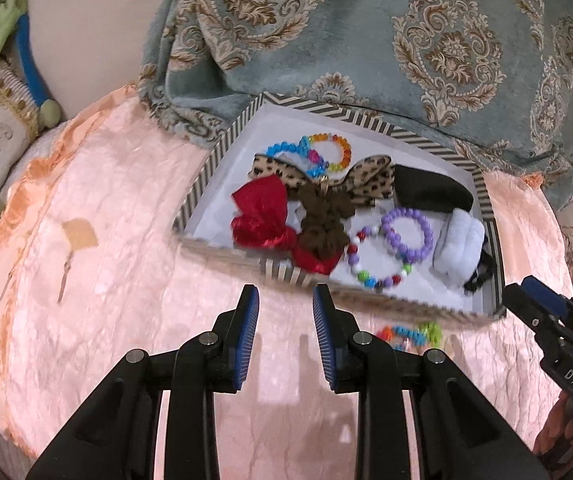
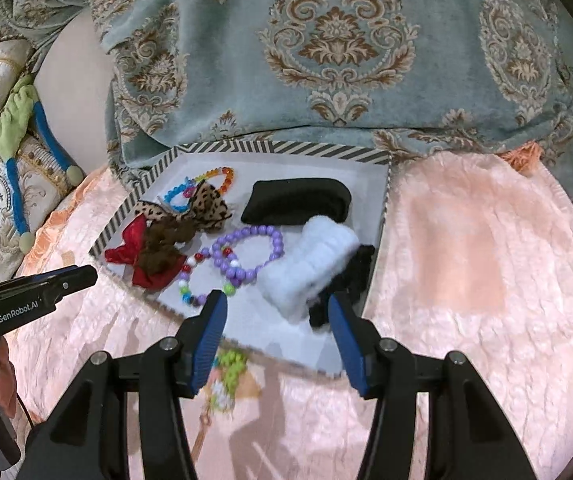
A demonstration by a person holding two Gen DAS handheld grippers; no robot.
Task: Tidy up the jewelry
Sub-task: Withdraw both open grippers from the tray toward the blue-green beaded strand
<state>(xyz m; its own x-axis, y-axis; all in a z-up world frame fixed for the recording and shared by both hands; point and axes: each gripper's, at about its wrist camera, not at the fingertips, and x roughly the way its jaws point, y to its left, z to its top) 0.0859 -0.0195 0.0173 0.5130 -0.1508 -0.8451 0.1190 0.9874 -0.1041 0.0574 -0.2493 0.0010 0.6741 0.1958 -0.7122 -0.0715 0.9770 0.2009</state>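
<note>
— What are your two grippers doing?

— My left gripper (image 1: pixel 285 300) has its jaws apart with nothing between them, above the pink cloth (image 1: pixel 106 200), just before the near wall of the striped box (image 1: pixel 222 142). My right gripper (image 2: pixel 276 312) is also spread wide and empty, over the near right corner of the box.

— Where is the jewelry?

— Most lies inside the box: a purple bead bracelet (image 2: pixel 248 254) touching a multicolor bead bracelet (image 2: pixel 202 280), a rainbow bracelet (image 1: pixel 332 152) at the far corner, a red bow (image 1: pixel 262 216), a leopard bow (image 1: pixel 350 182), and a white fluffy scrunchie (image 2: pixel 314 272).

— Does one camera see more?

— Yes. The left wrist view shows the bows open from above. The right wrist view shows better a green beaded piece (image 2: pixel 230 364) outside the box on the cloth; it is blurred, maybe another bracelet.
</note>
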